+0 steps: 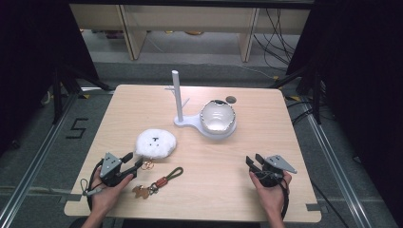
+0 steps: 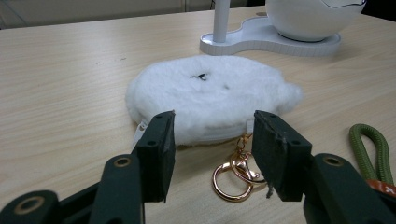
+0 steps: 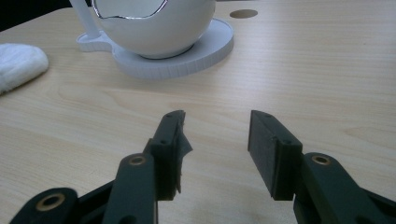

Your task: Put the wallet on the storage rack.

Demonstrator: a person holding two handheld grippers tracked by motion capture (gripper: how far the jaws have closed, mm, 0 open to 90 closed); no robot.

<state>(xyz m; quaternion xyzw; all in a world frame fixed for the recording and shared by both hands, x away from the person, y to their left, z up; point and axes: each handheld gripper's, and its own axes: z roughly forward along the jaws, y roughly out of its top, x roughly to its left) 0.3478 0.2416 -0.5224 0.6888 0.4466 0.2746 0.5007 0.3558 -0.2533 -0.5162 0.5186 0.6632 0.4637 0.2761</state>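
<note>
On the wooden bench [image 1: 237, 156], the left hand-held gripper [image 1: 133, 161] rests near the front left corner, jaws apart and holding nothing, aimed at a fluffy white pouch [image 1: 156, 143] just ahead. A gold clasp ring [image 2: 236, 175] attached to the pouch lies between the jaw tips on the bench, untouched. Just to the right lies a keychain with an olive cord loop [image 1: 174, 173] and a small brown charm [image 1: 140, 191]. Farther back stands a white stand with a post [image 1: 177, 95] carrying a white egg-shaped bowl [image 1: 217, 117]. The right hand-held gripper [image 1: 254, 161], also open and empty, sits over bare wood near the front right.
</note>
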